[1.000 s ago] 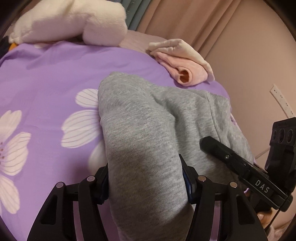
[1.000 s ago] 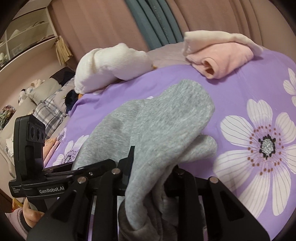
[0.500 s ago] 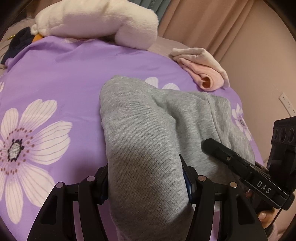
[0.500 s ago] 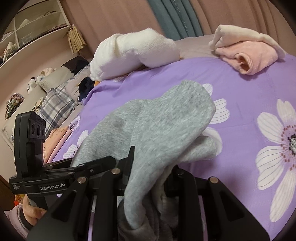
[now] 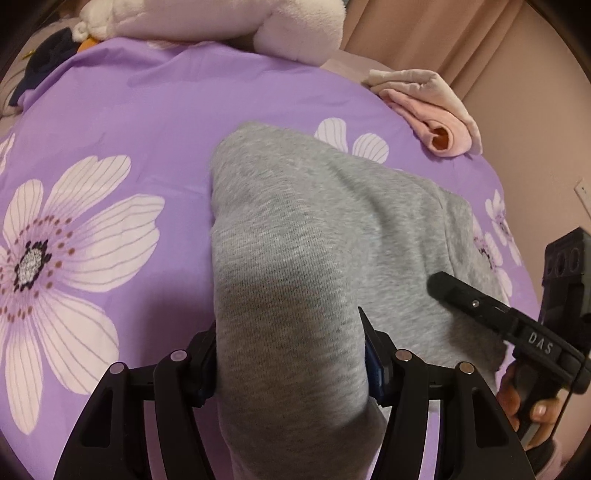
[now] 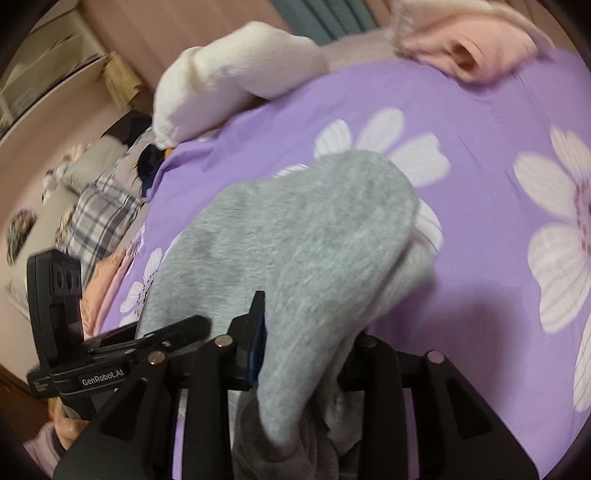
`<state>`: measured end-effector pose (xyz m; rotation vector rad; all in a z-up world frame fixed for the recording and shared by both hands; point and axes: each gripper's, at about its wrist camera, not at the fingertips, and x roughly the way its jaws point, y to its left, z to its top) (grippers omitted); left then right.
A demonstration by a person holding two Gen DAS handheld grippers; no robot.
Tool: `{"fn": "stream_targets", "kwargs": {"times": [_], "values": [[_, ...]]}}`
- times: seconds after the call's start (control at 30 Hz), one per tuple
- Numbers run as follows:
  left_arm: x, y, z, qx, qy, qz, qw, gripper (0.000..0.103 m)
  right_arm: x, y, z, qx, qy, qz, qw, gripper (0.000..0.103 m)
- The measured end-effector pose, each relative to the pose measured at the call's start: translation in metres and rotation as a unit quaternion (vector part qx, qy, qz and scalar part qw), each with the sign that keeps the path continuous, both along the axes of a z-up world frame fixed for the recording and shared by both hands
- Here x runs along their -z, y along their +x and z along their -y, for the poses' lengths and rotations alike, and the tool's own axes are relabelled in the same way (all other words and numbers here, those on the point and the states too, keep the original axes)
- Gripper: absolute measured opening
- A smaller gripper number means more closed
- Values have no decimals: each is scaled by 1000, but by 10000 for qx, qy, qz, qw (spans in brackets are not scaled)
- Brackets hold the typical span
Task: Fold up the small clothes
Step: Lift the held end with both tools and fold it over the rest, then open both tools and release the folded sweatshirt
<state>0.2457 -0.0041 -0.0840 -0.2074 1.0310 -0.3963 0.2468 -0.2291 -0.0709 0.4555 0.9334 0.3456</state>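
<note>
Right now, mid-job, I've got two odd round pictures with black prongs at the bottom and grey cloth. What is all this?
Each picture comes from a camera on a hand-held two-finger gripper, looking along its fingers. The left gripper and right gripper both clamp the soft grey knit garment, lifting its near edge over the purple flower-print bedsheet. Each view also shows the other gripper. Farther back lie a folded pink and cream garment and a white plush toy.

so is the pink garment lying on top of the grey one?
No. The pink garment lies apart from the grey garment, purple sheet between them.
</note>
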Motion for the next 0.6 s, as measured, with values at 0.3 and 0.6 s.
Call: {"fn": "stream_targets", "kwargs": {"times": [0.3, 0.6], "values": [[-15, -32, -13, -61, 603, 431, 9972, 72, -8, -35, 31, 581, -71, 29, 9983, 62], [-2, -51, -23, -108, 818, 480, 9954, 78, 2, -58, 14, 249, -1024, -59, 9944, 62]]}}
